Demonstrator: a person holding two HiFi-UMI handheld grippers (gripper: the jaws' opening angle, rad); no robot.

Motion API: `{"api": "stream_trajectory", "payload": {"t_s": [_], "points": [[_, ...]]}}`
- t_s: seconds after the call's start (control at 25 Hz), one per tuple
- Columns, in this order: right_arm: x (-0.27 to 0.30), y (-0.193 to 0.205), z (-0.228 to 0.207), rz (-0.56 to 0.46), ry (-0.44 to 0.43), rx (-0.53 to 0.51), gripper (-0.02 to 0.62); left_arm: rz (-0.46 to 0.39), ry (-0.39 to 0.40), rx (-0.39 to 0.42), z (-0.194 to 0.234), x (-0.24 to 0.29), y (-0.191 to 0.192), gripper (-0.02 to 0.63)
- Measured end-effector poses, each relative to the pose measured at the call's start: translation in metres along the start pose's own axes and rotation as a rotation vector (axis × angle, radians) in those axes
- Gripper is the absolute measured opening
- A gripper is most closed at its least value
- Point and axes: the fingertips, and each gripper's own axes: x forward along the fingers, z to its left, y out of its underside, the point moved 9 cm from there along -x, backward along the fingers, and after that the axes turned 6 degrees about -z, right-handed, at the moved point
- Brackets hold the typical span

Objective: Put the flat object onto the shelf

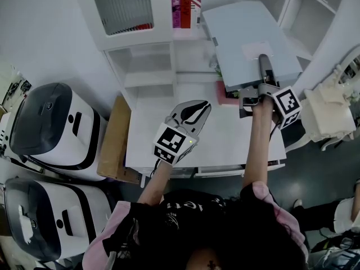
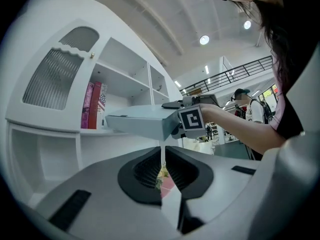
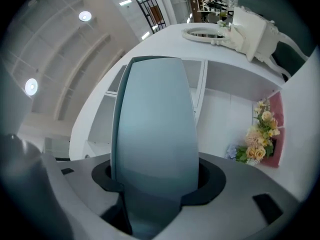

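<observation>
Before the shelf (image 1: 147, 79), the right gripper (image 1: 263, 63) clamps the flat box (image 1: 239, 32). Farther back, the left gripper (image 1: 197, 108) is closed, empty.

Left gripper (image 1: 199, 107) jaws together; right gripper (image 1: 262, 59) jaws clamped.

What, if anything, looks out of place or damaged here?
Nothing stands out. The flat grey box is held level in the right tongs by the white shelf; the books there stand upright, and nothing looks spilled or broken.
</observation>
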Motion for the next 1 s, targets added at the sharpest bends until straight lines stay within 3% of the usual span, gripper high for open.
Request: {"api": "stream_trajectory", "payload": {"t_s": [0.2,0.4,0.44,0.52,0.68,0.8,1.0], "points": [[0.014,0.004,-0.008,-0.016,0.025,0.069,0.307,-0.014,0.037,0.116,0.012,0.029,-0.022,0.037],[0.035,0.001,-0.014,-0.015,0.042,0.107,0.307,-0.033,0.033,0.159,0.023,0.061,-0.041,0.042],[0.039,0.001,-0.015,-0.013,0.047,0.115,0.307,-0.035,0.030,0.162,0.025,0.068,-0.044,0.089],[0.046,0.002,-0.018,-0.011,0.062,0.143,0.307,-0.030,0.034,0.178,0.027,0.082,-0.049,0.264],[0.059,0.007,-0.030,0.008,0.093,0.212,0.307,-0.013,0.040,0.222,0.034,0.106,-0.053,0.268],[0.066,0.012,-0.042,0.086,0.104,0.237,0.307,-0.008,0.001,0.225,0.046,0.115,-0.053,0.267],[0.071,0.010,-0.056,0.171,0.071,0.245,0.308,-0.019,0.001,0.246,0.053,0.129,-0.058,0.268]]}}
